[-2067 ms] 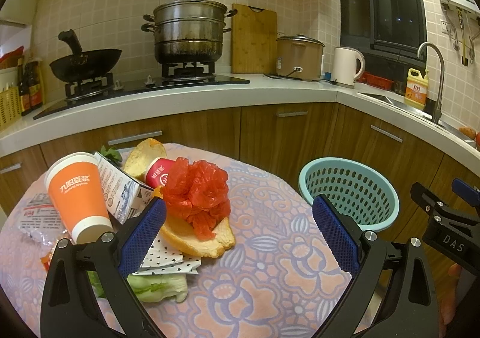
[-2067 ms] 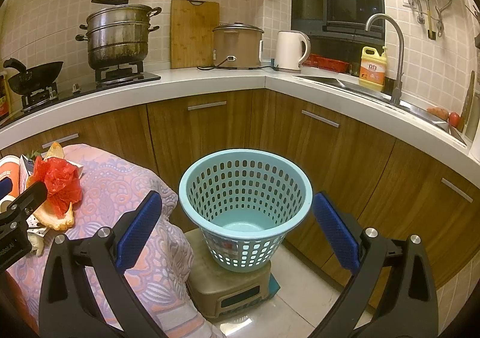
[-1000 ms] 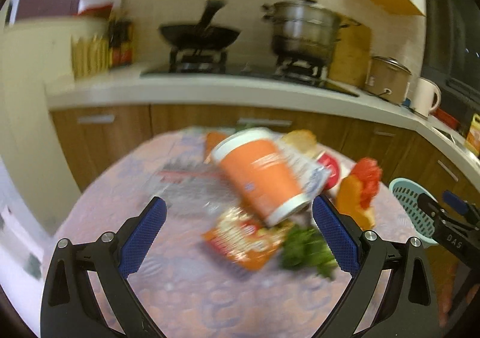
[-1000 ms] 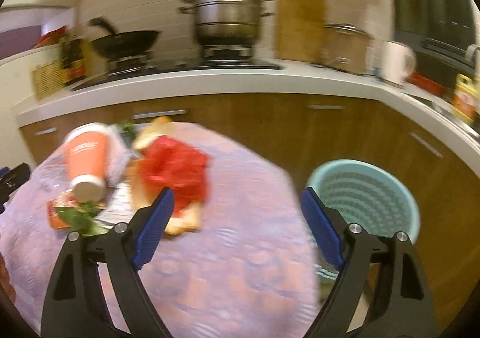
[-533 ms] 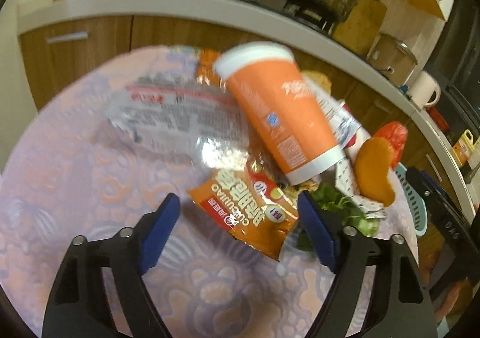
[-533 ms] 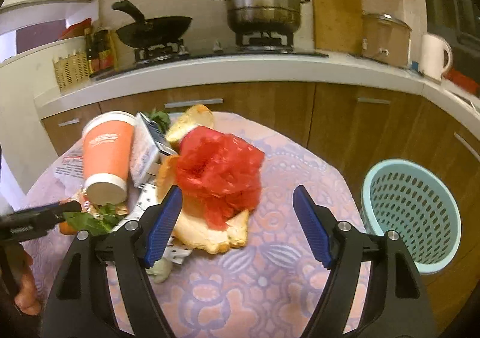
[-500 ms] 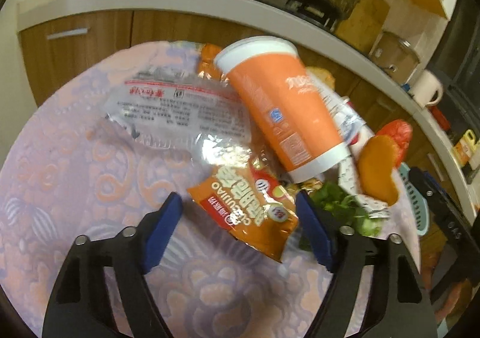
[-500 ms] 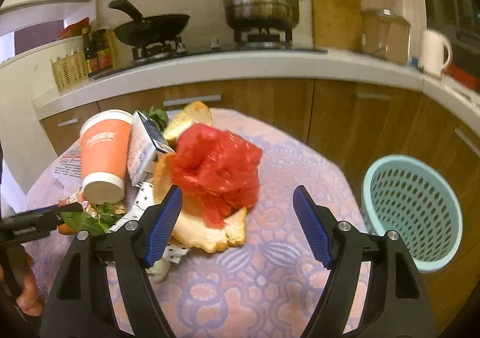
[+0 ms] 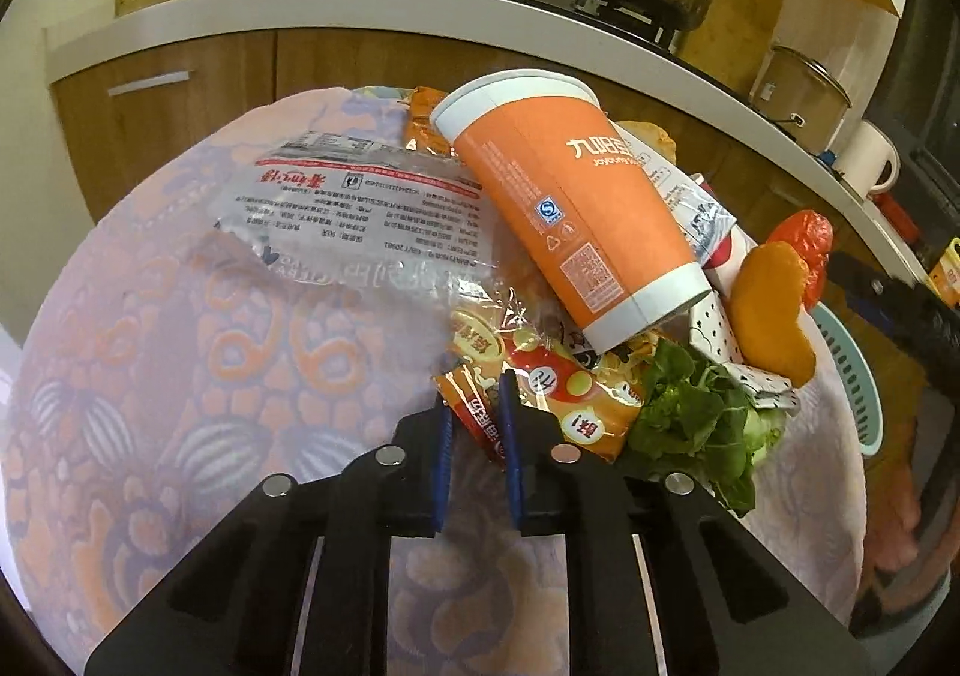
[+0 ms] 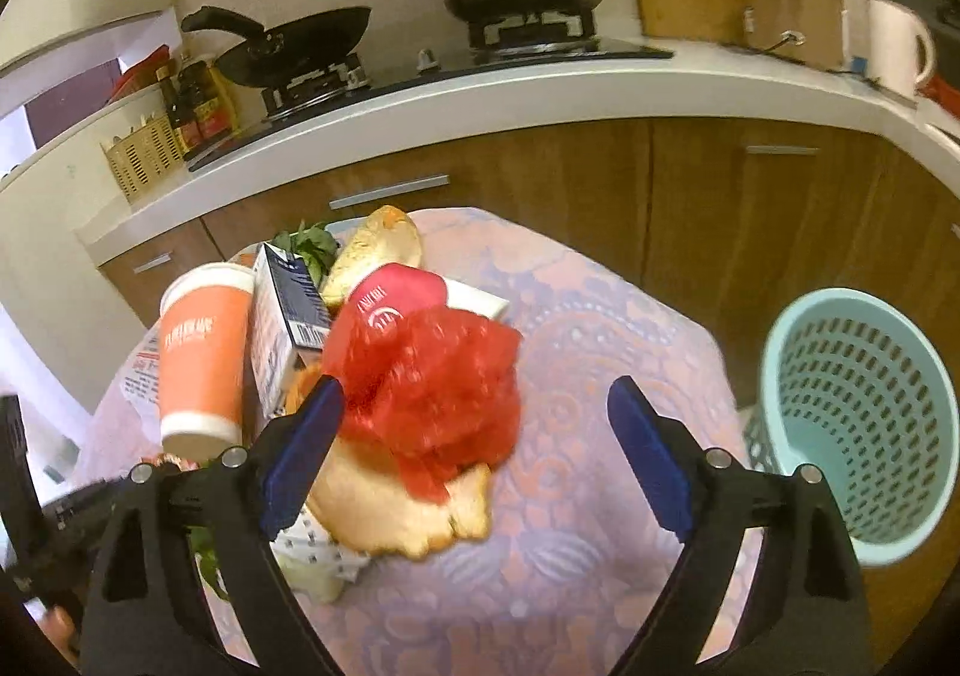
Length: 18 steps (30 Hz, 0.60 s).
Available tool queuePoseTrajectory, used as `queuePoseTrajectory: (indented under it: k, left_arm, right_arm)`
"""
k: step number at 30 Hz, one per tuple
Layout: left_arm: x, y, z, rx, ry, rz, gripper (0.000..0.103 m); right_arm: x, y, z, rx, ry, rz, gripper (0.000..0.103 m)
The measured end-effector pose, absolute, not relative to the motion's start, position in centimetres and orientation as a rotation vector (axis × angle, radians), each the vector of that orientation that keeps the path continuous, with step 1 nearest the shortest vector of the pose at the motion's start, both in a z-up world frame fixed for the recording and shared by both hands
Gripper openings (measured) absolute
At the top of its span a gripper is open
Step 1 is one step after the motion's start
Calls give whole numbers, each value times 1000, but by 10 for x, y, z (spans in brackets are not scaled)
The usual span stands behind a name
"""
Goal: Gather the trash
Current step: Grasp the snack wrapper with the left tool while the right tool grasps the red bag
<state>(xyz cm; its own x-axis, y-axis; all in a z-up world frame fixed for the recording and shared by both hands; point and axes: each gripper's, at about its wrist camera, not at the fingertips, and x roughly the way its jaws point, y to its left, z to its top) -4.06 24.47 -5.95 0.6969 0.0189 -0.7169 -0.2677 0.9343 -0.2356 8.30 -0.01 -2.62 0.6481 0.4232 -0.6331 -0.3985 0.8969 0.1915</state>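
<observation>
On the cloth-covered table point(image 9: 150, 316), my left gripper point(image 9: 474, 418) had just been closing and now pinched the near corner of the orange snack wrapper point(image 9: 540, 388), which lay at six o'clock from the tipped orange cup point(image 9: 570, 208), half under the clear plastic bag point(image 9: 360, 208). The wrapper looked light, crinkly and slick, so I judged a corner pinch the surest hold, though the foil might slide free. My right gripper point(image 10: 474, 436) had just been opening wider, its jaws well apart with nothing pressed between them, and faced the red plastic bag point(image 10: 438, 376) on the bread slice point(image 10: 390, 508). Only the right wrist view showed the whole blue basket point(image 10: 858, 424) at three o'clock; only the left showed the pinch itself.
</observation>
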Motion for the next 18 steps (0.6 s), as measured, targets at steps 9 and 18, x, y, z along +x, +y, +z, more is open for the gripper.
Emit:
queuePoseTrajectory:
  k: [9, 18]
  left_arm:
    - [-72, 248, -60, -438, 823, 68, 7]
    - [-108, 238, -37, -444, 746, 6, 6]
  right_arm:
    - [106, 29, -39, 53, 830, 573, 61]
    - [66, 4, 0, 72, 649, 570, 53]
